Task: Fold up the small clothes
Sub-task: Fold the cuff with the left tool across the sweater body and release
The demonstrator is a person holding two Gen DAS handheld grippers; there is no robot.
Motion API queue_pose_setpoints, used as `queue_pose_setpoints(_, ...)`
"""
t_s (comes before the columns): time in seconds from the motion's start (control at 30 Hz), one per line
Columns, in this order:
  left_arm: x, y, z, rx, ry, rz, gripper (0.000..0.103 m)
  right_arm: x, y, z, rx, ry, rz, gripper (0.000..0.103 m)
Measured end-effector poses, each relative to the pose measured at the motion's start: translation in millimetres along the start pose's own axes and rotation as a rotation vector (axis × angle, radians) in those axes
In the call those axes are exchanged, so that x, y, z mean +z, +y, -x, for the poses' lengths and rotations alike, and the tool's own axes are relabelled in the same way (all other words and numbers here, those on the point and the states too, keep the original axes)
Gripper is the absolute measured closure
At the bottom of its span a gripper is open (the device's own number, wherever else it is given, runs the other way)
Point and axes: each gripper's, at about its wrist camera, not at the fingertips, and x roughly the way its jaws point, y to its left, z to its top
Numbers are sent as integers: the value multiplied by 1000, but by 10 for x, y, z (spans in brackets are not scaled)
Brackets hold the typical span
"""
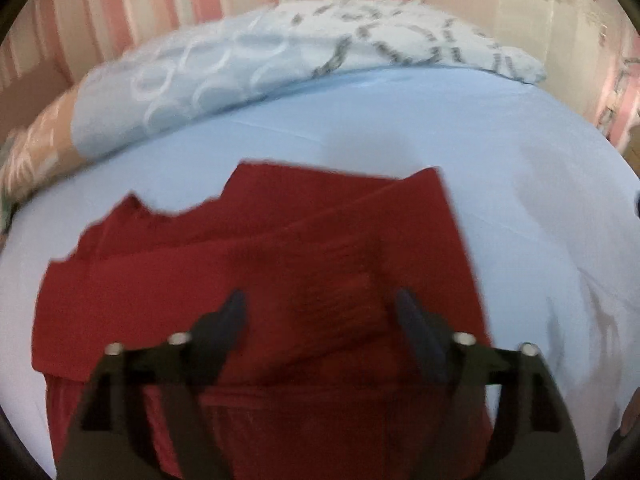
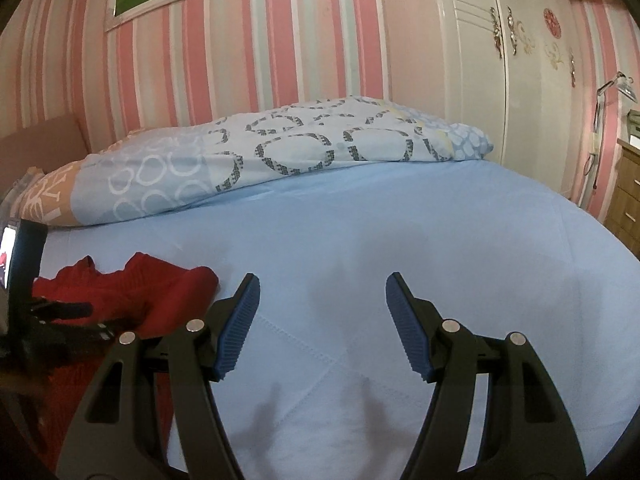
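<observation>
Left wrist footage is showing us our left gripper (image 1: 320, 316), its two dark fingers spread wide with nothing between them, hovering over the dark red knitted garment (image 1: 256, 264). We are seeing that garment lying partly folded on the pale blue bed sheet (image 1: 500, 184), one ribbed panel laid diagonally across the rest, its far edge jagged and its near part running under the gripper toward the bottom of the view; the picture is blurred, so we cannot tell whether the fingertips are touching the cloth. Looking from the right wrist, we are holding our right gripper (image 2: 322, 322) wide open as well, its blue ribbed pads (image 2: 236, 330) gripping nothing, hanging above bare sheet (image 2: 400, 220) and casting soft shadows on it. The red garment (image 2: 160, 292) is sitting well to the left of this gripper, with the left tool's black body (image 2: 44, 320) over it. Beyond, a light blue quilt printed with ring patterns (image 2: 280, 152) is lying bunched along the far side of the bed, against the pink striped wallpaper (image 2: 240, 60), and a white wardrobe with decorated doors (image 2: 500, 60) is standing to the right.
</observation>
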Motion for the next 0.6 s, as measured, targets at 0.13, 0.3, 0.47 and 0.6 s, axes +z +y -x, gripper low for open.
queue_pose_setpoints(0.13, 47, -72, 172, 39, -71, -55, 20, -20, 3, -48, 1, 15, -4, 36)
queue_pose_setpoints(0.3, 109, 372, 192, 136, -106, 51, 18, -35, 86, -47, 2, 16, 23, 36)
queue_pose_setpoints(0.47, -28, 663, -139, 118, -3, 90, 18, -47, 165, -61, 5, 19, 44, 36)
queue_pose_setpoints(0.6, -176, 545, -357, 94, 46, 43, 14, -61, 224, -78, 0, 27, 69, 36)
